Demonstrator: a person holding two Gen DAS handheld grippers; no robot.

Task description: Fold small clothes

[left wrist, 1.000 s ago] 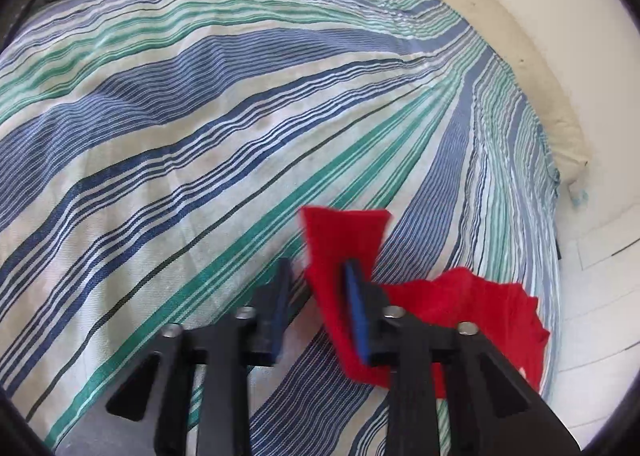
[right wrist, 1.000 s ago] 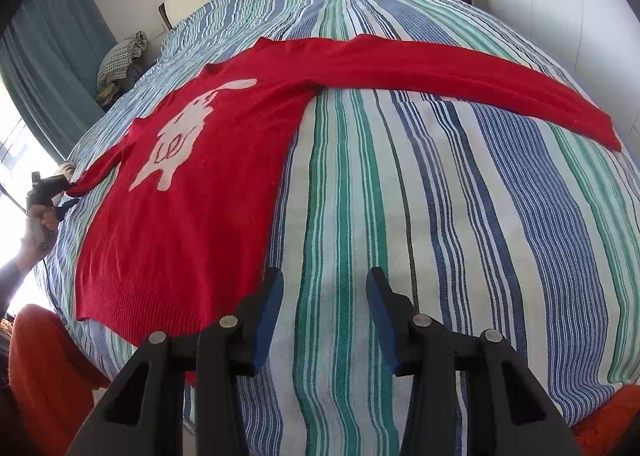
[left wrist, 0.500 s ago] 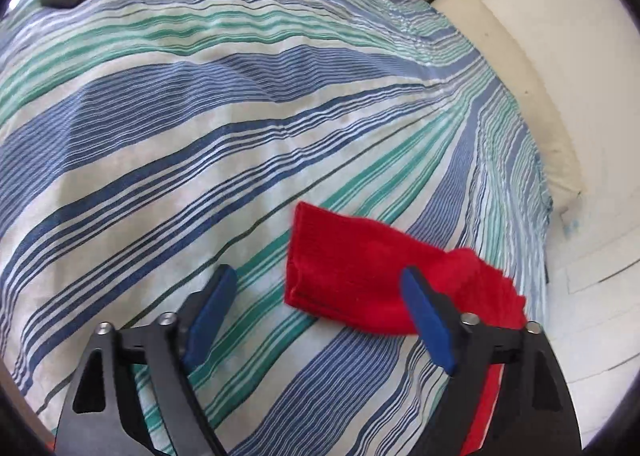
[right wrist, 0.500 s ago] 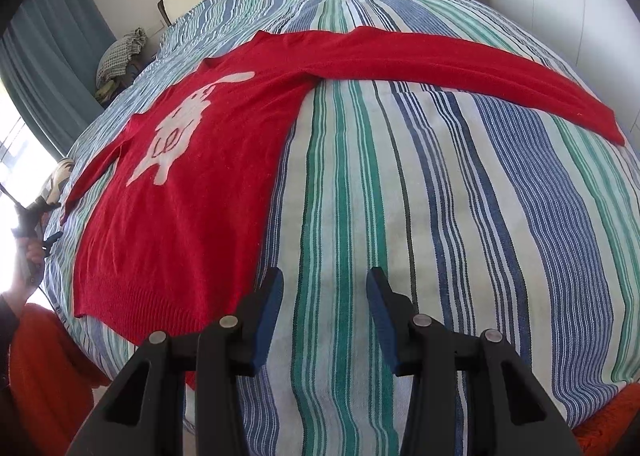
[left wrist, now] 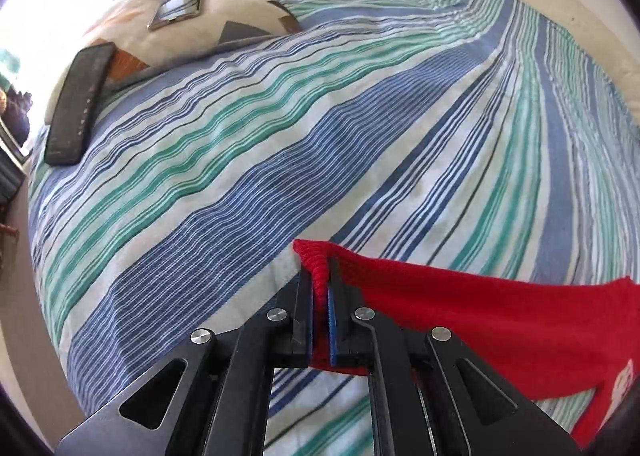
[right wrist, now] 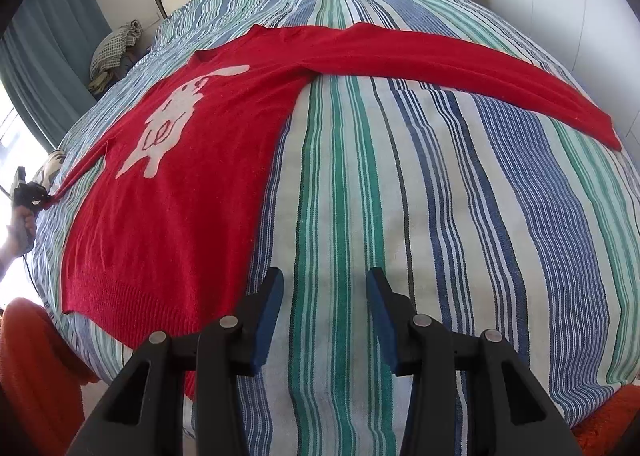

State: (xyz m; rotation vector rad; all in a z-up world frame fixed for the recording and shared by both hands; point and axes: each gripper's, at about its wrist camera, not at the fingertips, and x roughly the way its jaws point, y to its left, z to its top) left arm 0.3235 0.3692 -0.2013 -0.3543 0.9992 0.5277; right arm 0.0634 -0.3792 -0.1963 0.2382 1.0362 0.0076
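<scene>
A small red sweater with a white rabbit print lies flat on the striped bedspread, its right sleeve stretched out far right. My left gripper is shut on the left sleeve's cuff; the sleeve trails to the right. In the right wrist view the left gripper shows at the far left, pulling that sleeve taut. My right gripper is open and empty, hovering over the bedspread just right of the sweater's hem.
A patterned pillow carries a phone and a dark remote-like bar at the bed's far left. A cream headboard borders the bed. Folded cloths lie beside the bed near a teal curtain.
My left gripper opened wide, then closed on the left sleeve's cuff and pulled the sleeve outward. The right gripper has stayed in place, open.
</scene>
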